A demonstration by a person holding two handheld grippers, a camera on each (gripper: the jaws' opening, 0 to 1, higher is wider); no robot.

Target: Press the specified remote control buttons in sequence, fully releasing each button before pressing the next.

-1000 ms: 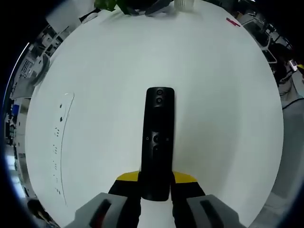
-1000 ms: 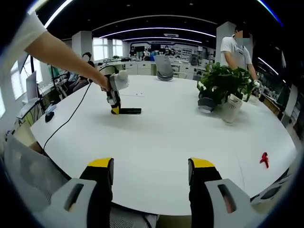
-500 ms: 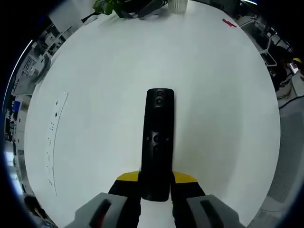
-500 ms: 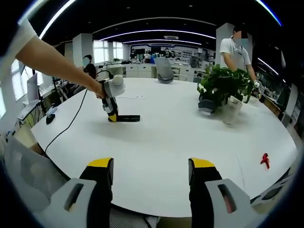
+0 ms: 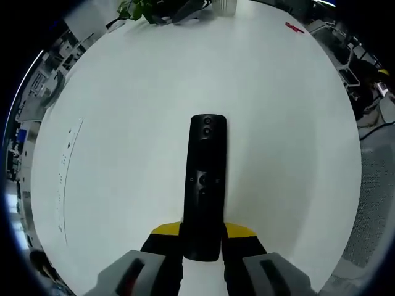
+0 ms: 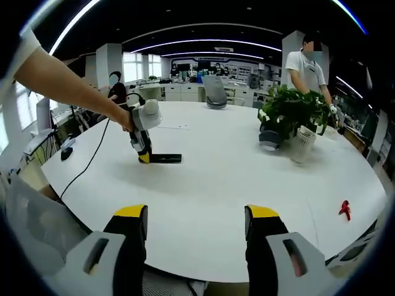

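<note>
My left gripper stays clamped on the remote, which has swung slightly over the table; my right gripper hangs apart, well back; no button pressed yet, I judge.

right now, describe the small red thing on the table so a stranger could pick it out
Start at the big white round table and find the potted plant with the white cup beside it. The small red thing lies alone near the table's edge, apart from both. It is the one bright red item on the white top.
</note>
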